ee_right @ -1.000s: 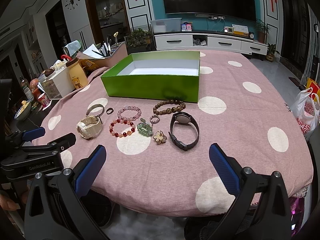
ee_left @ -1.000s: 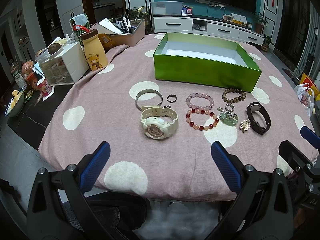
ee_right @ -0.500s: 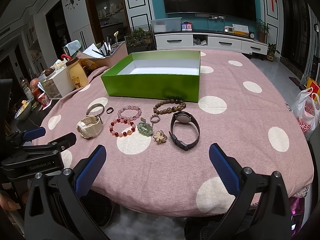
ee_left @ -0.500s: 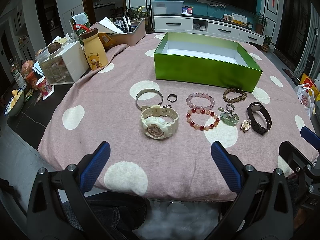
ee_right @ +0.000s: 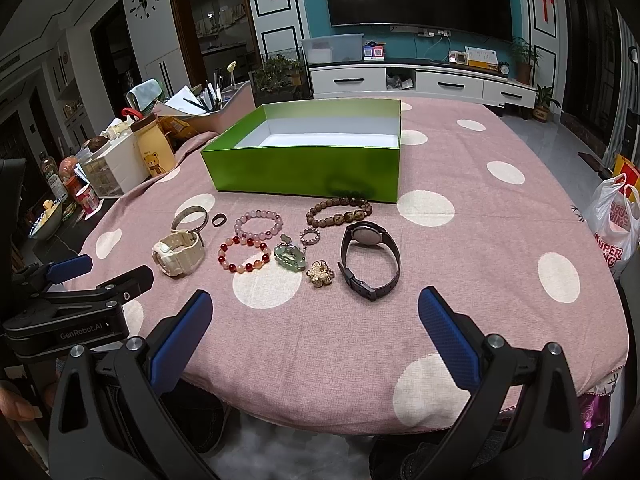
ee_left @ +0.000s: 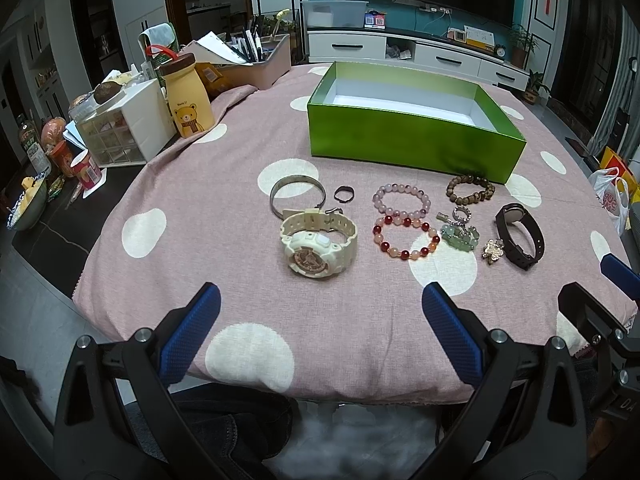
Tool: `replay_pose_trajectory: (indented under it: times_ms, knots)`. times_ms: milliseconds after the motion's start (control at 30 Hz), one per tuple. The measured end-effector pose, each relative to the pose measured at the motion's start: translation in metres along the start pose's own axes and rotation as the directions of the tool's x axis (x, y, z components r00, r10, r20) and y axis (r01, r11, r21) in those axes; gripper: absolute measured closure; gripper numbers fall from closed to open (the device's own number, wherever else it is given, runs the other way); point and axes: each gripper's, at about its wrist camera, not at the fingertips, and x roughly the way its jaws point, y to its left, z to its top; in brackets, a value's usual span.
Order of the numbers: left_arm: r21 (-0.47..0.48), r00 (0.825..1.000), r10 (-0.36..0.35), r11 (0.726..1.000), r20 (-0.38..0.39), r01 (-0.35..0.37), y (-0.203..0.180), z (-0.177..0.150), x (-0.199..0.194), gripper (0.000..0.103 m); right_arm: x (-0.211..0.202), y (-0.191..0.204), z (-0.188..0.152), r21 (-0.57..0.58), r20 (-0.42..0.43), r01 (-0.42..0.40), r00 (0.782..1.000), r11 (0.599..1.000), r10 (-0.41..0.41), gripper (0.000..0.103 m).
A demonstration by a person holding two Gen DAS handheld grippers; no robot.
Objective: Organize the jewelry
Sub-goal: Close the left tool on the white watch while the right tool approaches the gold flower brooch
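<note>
An empty green box [ee_left: 408, 142] [ee_right: 308, 172] stands at the table's far middle. In front of it lie a cream watch [ee_left: 318, 242] [ee_right: 178, 254], a silver bangle [ee_left: 297, 194], a small dark ring [ee_left: 344, 194], a pink bead bracelet [ee_left: 402, 200], a red bead bracelet [ee_left: 404, 238], a brown bead bracelet [ee_left: 470, 190], a green charm [ee_left: 460, 236], a gold flower brooch [ee_right: 320, 273] and a black watch [ee_left: 520, 236] [ee_right: 370, 260]. My left gripper [ee_left: 320, 332] and right gripper [ee_right: 314, 328] are both open and empty, held near the table's front edge.
The pink polka-dot tablecloth [ee_left: 180, 248] covers a round table. At the left stand a yellow bear bottle [ee_left: 188, 100], a white drawer organizer [ee_left: 124, 124] and a pen tray [ee_left: 260, 60]. A plastic bag [ee_right: 612, 224] hangs at the right.
</note>
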Motion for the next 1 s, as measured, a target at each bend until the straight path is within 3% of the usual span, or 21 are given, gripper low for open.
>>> replay_pose_trajectory:
  times_ms: [267,533,800,1000]
  knots:
    - [-0.095,0.998,-0.061,0.994,-0.003,0.06,0.024,0.003,0.011,0.002,0.009,-0.009,-0.001,0.017,0.004,0.015,1.0,1.0,-0.015,0.001]
    - [-0.28,0.998,-0.065,0.958,-0.007,0.06,0.084,0.016,0.033,0.002,0.029,-0.033,0.016,0.035,0.014,0.057,0.998,0.998,-0.057,0.001]
    - [-0.308,0.98,-0.179,0.94,-0.086,0.145,0.092,0.024,0.07,0.003,0.054,-0.062,0.033,0.025,-0.024,0.142,0.99,0.99,-0.141,0.002]
    - [-0.295,0.963,-0.231,0.938,-0.138,0.183,0.087,0.044,0.093,0.019,0.082,-0.069,0.037,-0.007,-0.105,0.131,0.986,0.991,-0.131,0.016]
